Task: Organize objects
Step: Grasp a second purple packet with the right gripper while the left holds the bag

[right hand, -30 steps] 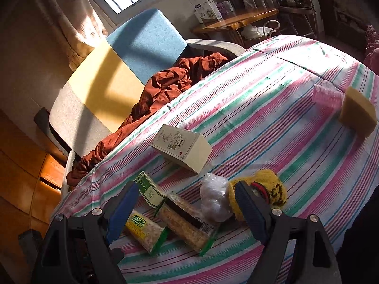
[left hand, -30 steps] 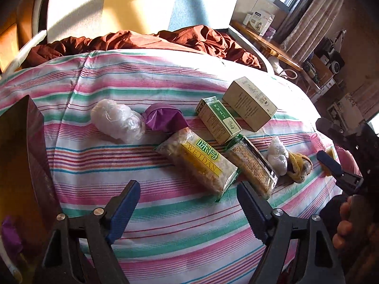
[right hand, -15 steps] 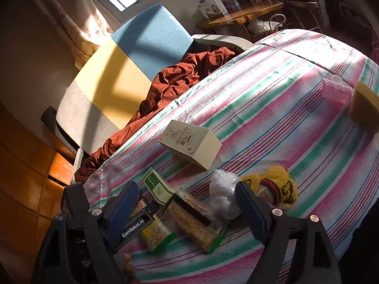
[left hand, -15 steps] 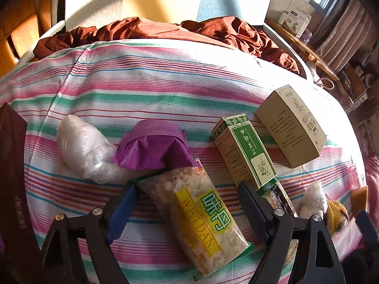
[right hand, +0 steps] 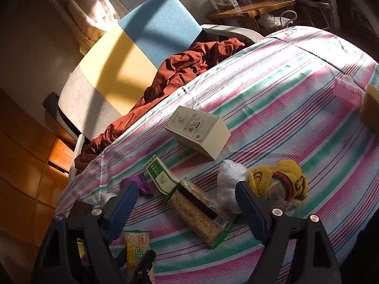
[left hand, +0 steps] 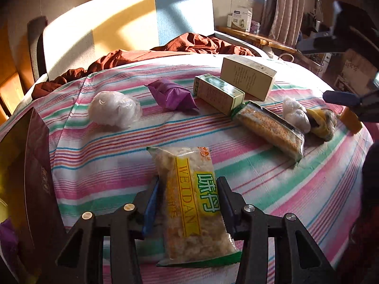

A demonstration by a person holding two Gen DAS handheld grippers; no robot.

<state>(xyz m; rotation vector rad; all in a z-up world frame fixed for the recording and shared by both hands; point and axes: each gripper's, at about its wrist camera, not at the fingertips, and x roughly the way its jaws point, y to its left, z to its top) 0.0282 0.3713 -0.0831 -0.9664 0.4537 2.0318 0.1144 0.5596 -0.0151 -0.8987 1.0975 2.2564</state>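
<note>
A yellow-labelled snack pack lies lengthwise between the fingers of my left gripper. The jaws are closing and both pads press on its sides. It appears again low in the right wrist view as the same snack pack. Farther back on the striped tablecloth lie a white plastic bundle, a purple pouch, a green box, a beige box and a long cracker pack. My right gripper hangs open above the cracker pack, holding nothing.
A dark red carton stands at the left edge. A second plastic bundle and a yellow knit item lie right of the cracker pack. A pink cup and a sponge sit far right. A chair with rust cloth stands behind.
My left gripper came down over the yellow snack pack and its jaws narrowed onto it; the pack now sits nearer, apart from the row. The right gripper has barely moved.
</note>
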